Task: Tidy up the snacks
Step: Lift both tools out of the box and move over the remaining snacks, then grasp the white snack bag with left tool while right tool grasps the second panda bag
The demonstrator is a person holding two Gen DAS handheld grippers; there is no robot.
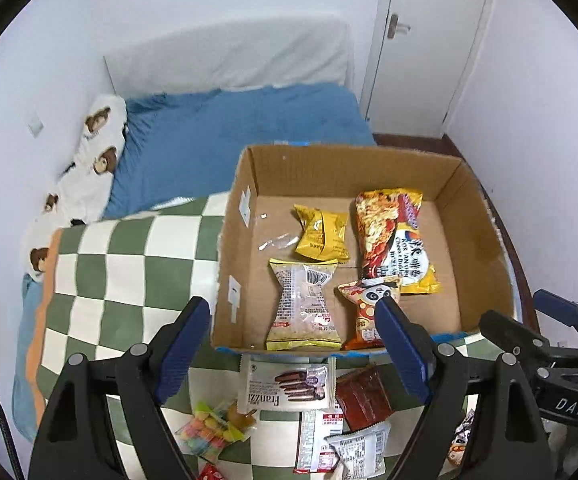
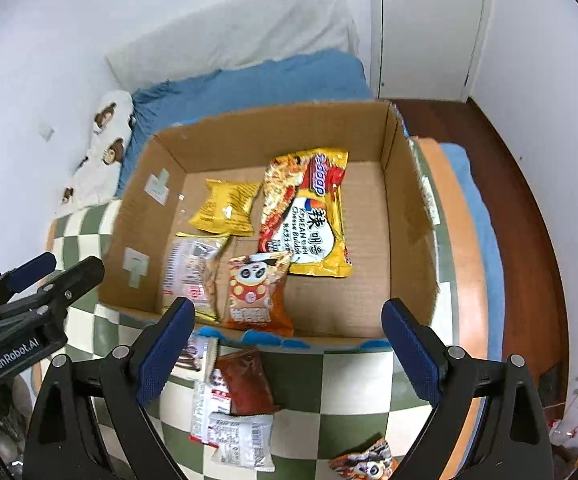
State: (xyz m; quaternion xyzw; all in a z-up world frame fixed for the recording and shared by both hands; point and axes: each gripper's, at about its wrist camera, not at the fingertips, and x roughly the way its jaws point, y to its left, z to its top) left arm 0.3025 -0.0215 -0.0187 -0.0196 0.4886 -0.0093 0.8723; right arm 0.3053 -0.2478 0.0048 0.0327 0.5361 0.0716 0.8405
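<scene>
We held both tongs, left (image 1: 293, 344) and right (image 2: 287, 346), released and empty above the loose snacks on the checkered blanket (image 1: 129, 264). Four packets lay flat in the cardboard box (image 1: 485, 236), seemingly sorted already, including "Korean Cheese Buldak" noodles (image 2: 309, 216). Outside waited a "Franzzi" biscuit pack (image 1: 285, 388).

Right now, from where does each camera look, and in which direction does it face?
Left wrist: sits on the left tool, facing forward and down at the cardboard box; both its open fingers show, the other tool at right.
Right wrist: sits on the right tool, facing the same box; its open fingers show, the left tool at left.
Shared: box, noodle packet, panda snack, checkered blanket.
</scene>
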